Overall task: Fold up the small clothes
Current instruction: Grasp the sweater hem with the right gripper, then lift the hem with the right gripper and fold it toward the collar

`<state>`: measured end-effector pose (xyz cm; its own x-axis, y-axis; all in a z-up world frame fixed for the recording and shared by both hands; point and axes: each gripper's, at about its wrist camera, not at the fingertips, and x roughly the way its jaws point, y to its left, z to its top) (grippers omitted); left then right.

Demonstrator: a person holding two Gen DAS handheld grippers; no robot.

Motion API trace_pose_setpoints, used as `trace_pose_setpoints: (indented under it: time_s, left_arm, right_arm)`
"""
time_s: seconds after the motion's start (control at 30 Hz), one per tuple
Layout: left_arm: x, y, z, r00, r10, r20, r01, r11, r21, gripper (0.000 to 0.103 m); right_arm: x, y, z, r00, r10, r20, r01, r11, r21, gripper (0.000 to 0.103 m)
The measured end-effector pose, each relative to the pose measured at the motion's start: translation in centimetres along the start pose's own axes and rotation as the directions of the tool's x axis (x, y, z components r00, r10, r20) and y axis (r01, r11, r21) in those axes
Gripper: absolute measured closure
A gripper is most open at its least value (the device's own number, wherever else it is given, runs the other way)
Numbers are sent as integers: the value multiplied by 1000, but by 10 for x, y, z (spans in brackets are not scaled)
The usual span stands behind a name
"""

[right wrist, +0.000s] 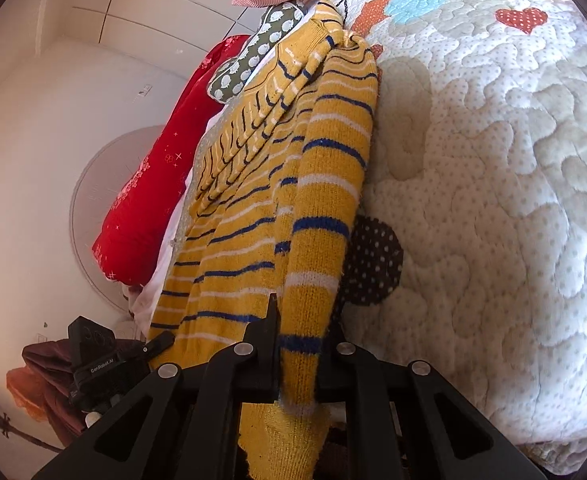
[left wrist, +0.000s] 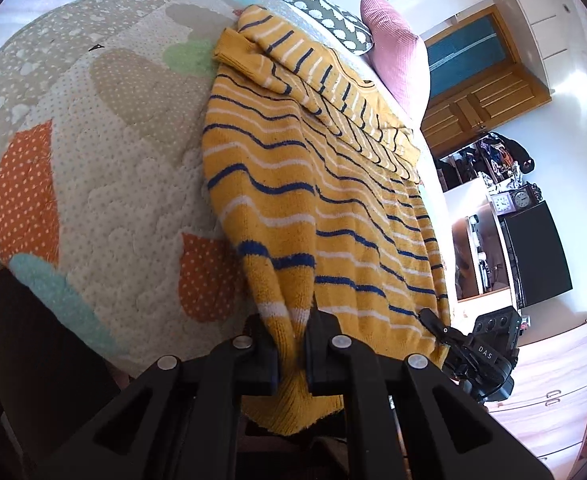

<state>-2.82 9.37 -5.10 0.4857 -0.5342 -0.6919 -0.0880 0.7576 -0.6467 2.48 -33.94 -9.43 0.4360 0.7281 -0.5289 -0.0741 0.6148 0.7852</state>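
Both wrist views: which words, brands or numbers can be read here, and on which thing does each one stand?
"DAS": on the black body of the right gripper, seen in the left wrist view.
"GenRobot.AI": on the black body of the left gripper, seen in the right wrist view.
Clock faces on the white shelf: numerals too small to read.
Yellow striped sweater and quilt: no text visible.

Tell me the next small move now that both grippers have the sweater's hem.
Probably lift both hem corners together and carry them toward the collar end. The left gripper and right gripper each pinch the striped sweater, whose sleeves are already folded in on the quilt.
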Motion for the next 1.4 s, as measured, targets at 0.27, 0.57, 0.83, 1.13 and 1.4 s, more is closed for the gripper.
trace_pose_setpoints:
  time_s: [0.27,0.57,0.83,1.13,1.4]
  left_arm:
    - [-8,7,-25,1000,-8,-28,7,1000,-21,95]
    - [-18,-18,25,998,10,57,-13,999,51,95]
    - [-9,-39,107,987,26,157,-37,997,67,95]
    - [50,-50,213,988,94,121,-97,995,13,95]
    - [124,-30,278,988,153,25,-152,987,-56,91]
  right_arm:
    - [-17,-14,-31,998,23,-55,-22,1000,22,93]
    - [-10,25,-3,996,61,-63,-67,994,-85,92]
    - [23,76,82,1000,29,0,-29,982,-185,92]
    - [74,76,192,998,28,62,-25,999,-41,92]
    - [125,21,259,1000,8,27,-13,982,190,87]
